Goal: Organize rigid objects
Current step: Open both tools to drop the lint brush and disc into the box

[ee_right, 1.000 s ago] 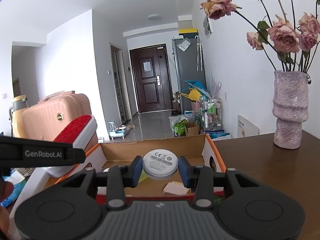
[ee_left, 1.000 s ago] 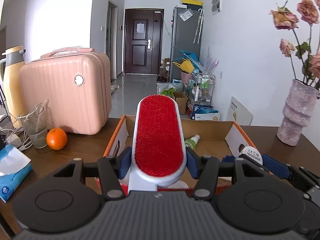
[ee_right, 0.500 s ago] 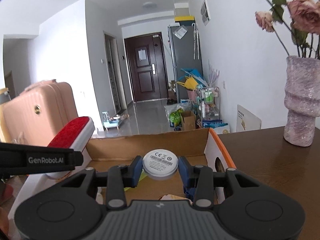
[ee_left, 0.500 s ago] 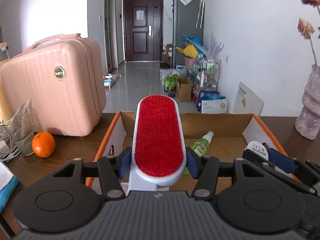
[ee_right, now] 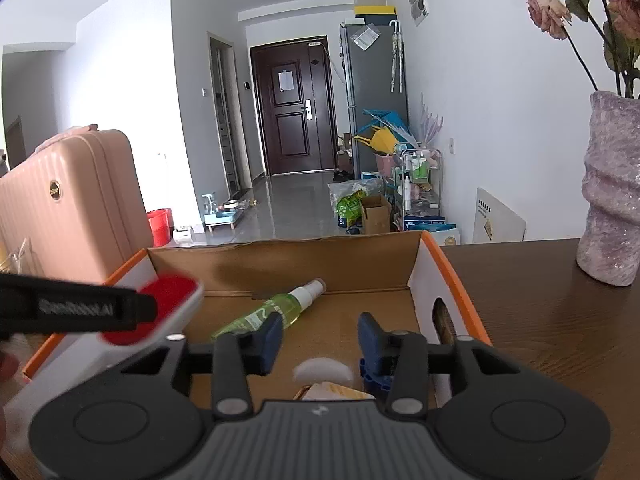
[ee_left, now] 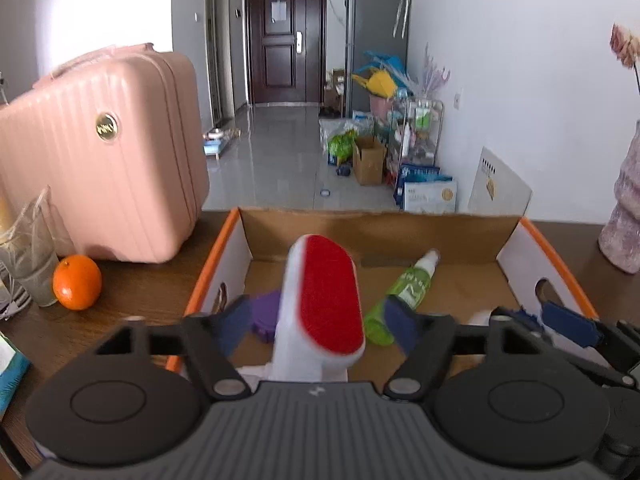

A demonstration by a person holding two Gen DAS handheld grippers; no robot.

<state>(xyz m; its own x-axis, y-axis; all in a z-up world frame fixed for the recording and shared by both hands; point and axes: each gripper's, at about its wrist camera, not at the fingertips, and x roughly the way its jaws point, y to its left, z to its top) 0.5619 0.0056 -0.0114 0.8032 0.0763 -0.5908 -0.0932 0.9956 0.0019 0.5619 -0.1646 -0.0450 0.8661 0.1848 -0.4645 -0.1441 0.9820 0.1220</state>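
My left gripper (ee_left: 318,328) hangs over an orange-rimmed cardboard box (ee_left: 224,236). Its jaws are opening, and the white lint brush with a red pad (ee_left: 328,312) sits loose and blurred between them, touching neither pad and tipping down into the box. My right gripper (ee_right: 320,342) is over the same box (ee_right: 452,276), its jaws also opening with nothing between them. The white round disc (ee_right: 322,370) is a blur just below them. In the right wrist view the brush (ee_right: 172,292) shows at the left, behind the left gripper's black finger (ee_right: 80,308).
In the box lie a green spray bottle (ee_left: 412,284), a purple object (ee_left: 266,312), a blue piece (ee_right: 376,376) and a packet (ee_right: 336,392). A pink suitcase (ee_left: 100,160), an orange (ee_left: 76,288) and a glass (ee_left: 28,256) stand left; a vase (ee_right: 612,200) stands right.
Both grippers moved forward and lower over the box, then their jaws spread. The brush slipped free of the left pads and tipped forward. The disc dropped out of the right pads.
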